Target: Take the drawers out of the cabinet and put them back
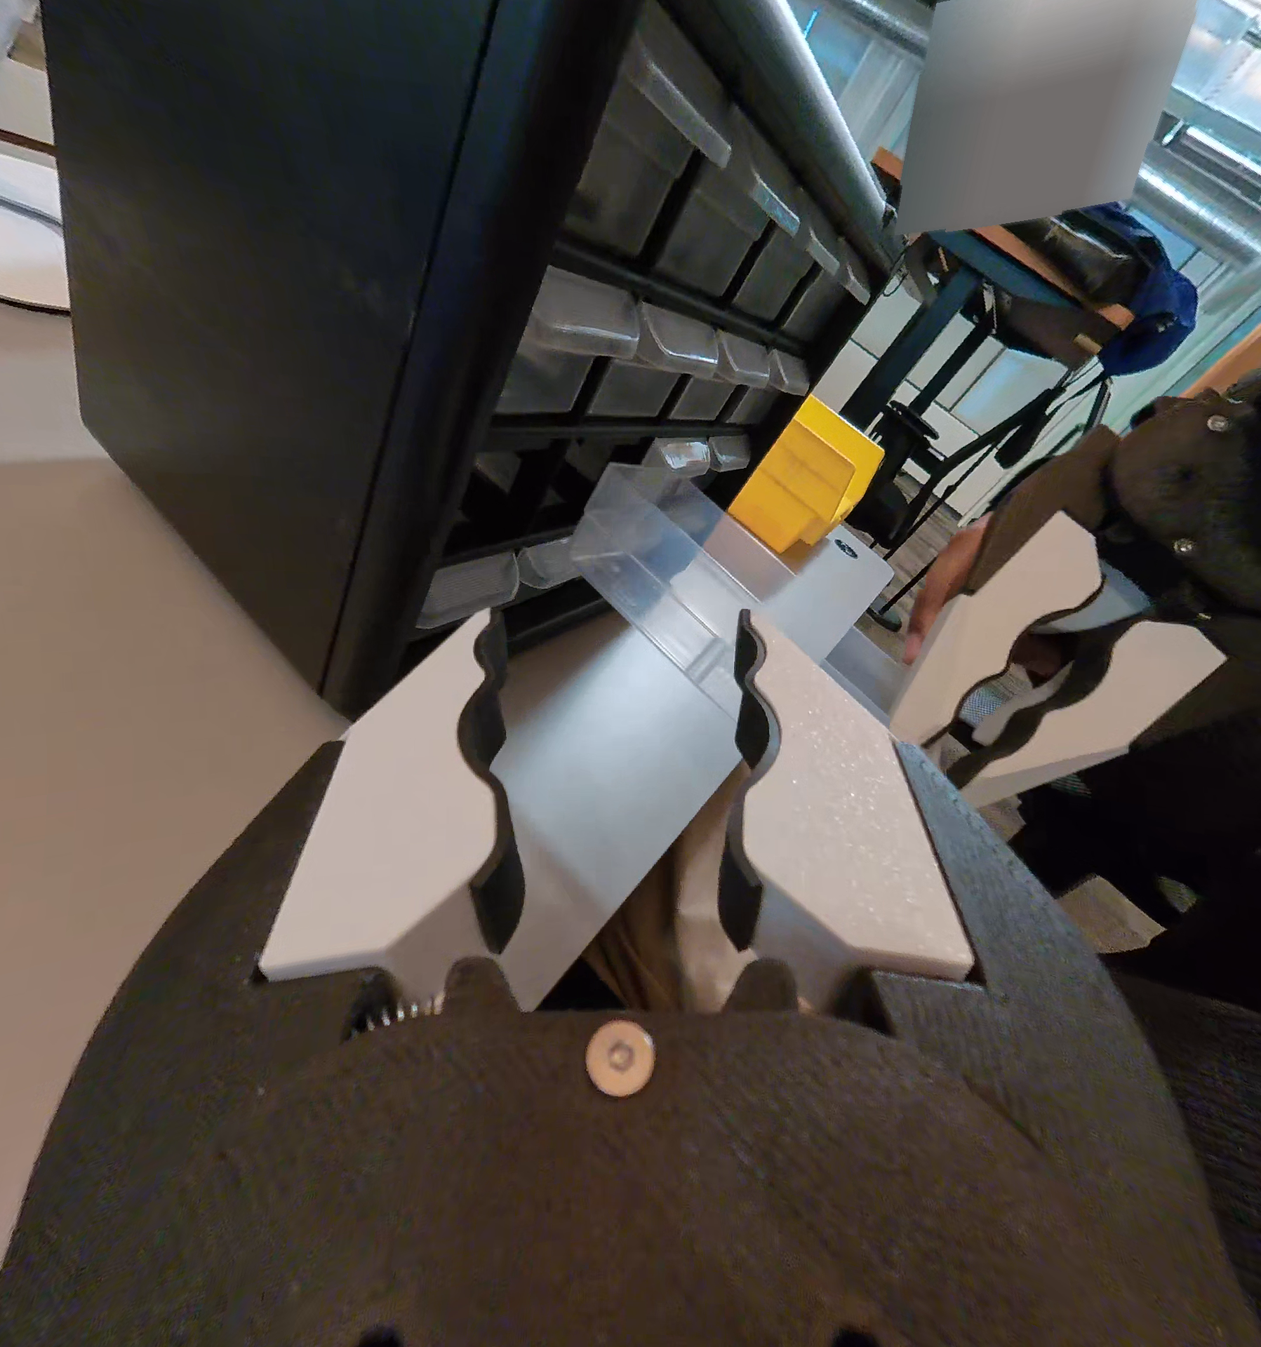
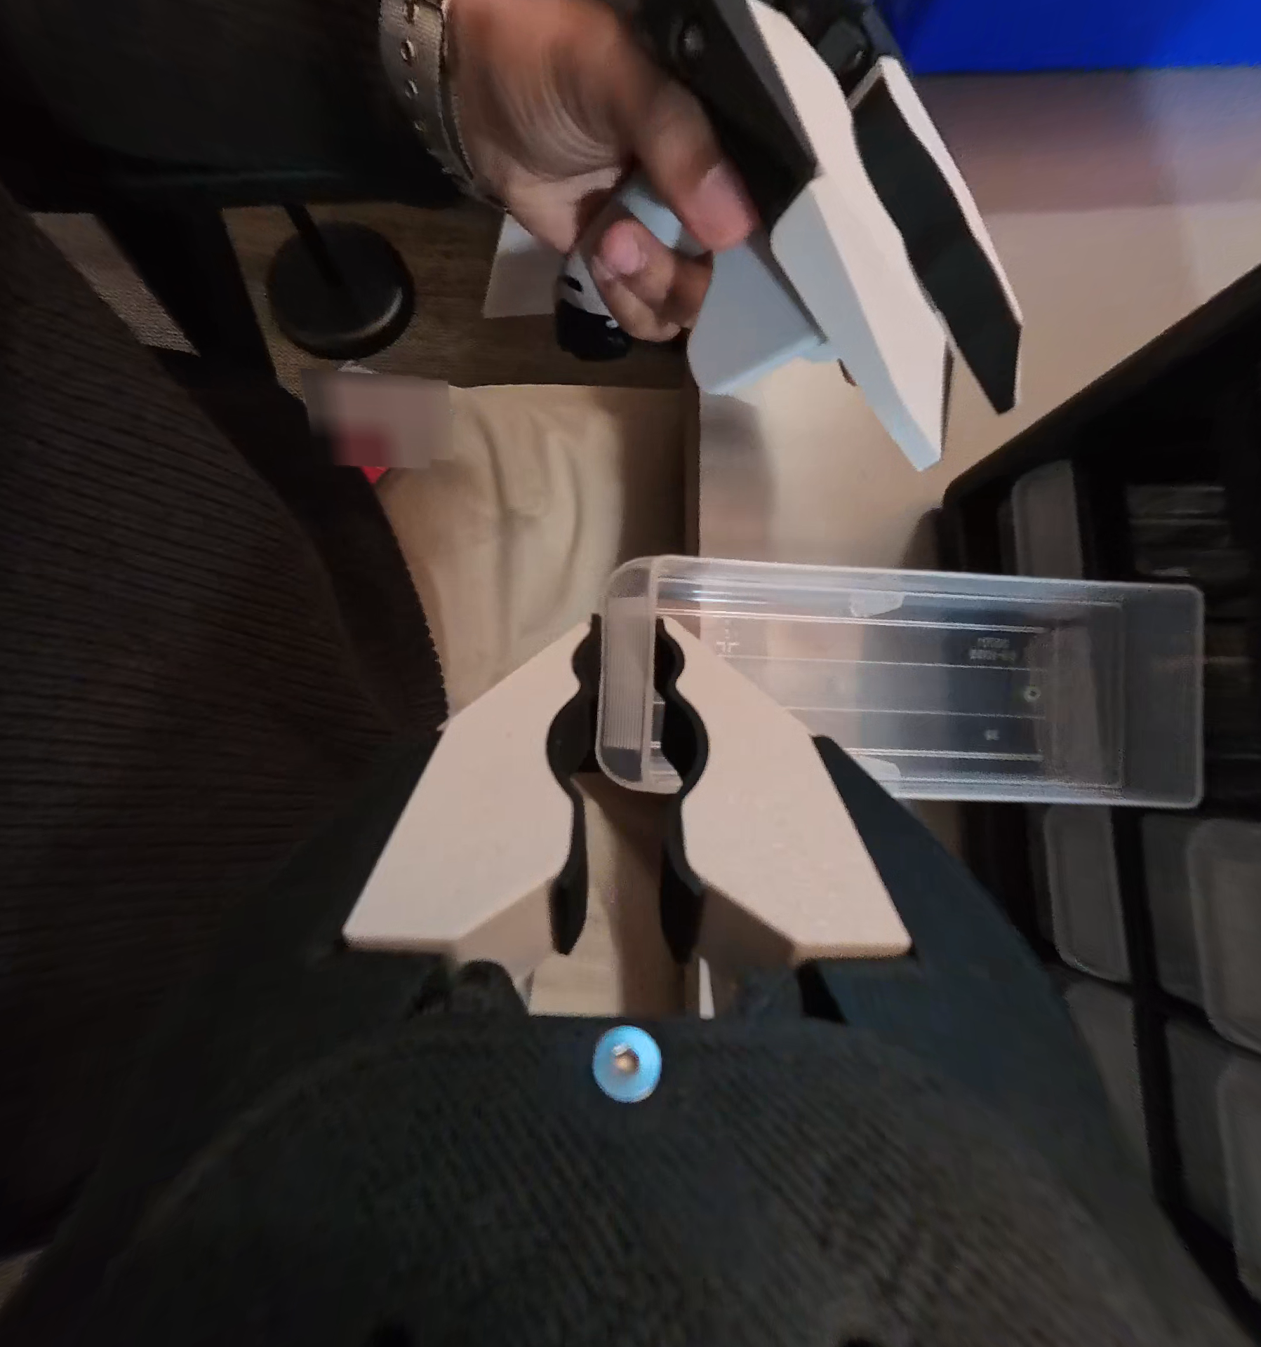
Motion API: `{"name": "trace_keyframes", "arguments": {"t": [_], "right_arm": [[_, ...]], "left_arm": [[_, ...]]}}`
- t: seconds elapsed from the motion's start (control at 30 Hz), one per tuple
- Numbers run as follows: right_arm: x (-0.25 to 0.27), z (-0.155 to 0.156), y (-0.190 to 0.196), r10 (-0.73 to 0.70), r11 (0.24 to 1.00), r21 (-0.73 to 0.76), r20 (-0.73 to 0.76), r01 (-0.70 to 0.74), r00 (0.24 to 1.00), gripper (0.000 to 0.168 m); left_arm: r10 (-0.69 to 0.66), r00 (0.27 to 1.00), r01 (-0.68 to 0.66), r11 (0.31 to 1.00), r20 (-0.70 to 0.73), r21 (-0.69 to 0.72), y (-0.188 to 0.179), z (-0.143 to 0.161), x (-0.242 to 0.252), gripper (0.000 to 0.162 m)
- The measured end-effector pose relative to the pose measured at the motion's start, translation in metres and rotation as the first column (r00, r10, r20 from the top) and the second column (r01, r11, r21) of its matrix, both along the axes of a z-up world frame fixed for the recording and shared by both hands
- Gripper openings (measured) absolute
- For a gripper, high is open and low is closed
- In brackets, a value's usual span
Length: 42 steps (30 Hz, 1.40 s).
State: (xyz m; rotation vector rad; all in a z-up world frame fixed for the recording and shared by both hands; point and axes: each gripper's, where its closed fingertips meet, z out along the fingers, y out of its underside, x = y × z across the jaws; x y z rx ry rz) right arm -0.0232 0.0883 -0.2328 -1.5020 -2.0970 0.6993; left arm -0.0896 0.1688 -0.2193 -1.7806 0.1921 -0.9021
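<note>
Gripping the ribbed front lip of a clear drawer (image 2: 904,685), the right claw (image 2: 627,700) is clamped on it. This drawer is a long see-through plastic box, seemingly empty, reaching from the claw's tips toward the black cabinet (image 2: 1196,452) just beyond. Other frosted drawers (image 1: 656,175) sit shut in the cabinet's rows. The left claw (image 1: 613,685) stands apart, holding nothing, its 2 fingers astride a pale slab (image 1: 605,787), with the cabinet ahead of it and to its left.
</note>
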Motion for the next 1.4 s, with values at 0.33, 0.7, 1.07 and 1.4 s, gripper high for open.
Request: {"name": "trace_keyframes", "arguments": {"t": [0.33, 0.7, 1.07, 1.4], "right_arm": [[-0.007, -0.007, 0.014, -0.020, 1.000, 0.008, 0.011, 0.020, 1.000, 0.012], [-0.006, -0.001, 0.017, -0.007, 1.000, -0.003, 0.004, 0.007, 1.000, 0.012], [-0.002, -0.003, 0.019, 0.006, 0.998, 0.058, 0.062, -0.010, 0.998, 0.013], [-0.004, 0.005, 0.010, 0.024, 0.999, 0.046, 0.049, -0.026, 0.999, 0.013]], "left_arm": [[0.009, 0.999, -0.008, 1.000, 0.050, -0.006, 0.004, 0.001, -0.007, 0.061], [-0.018, 0.998, 0.019, 1.000, 0.052, -0.021, 0.003, -0.003, -0.002, 0.060], [-0.041, 0.998, 0.043, 0.999, 0.056, -0.029, 0.002, -0.005, 0.002, 0.060], [-0.056, 0.997, 0.058, 0.998, 0.053, -0.025, 0.000, -0.004, 0.005, 0.060]]}}
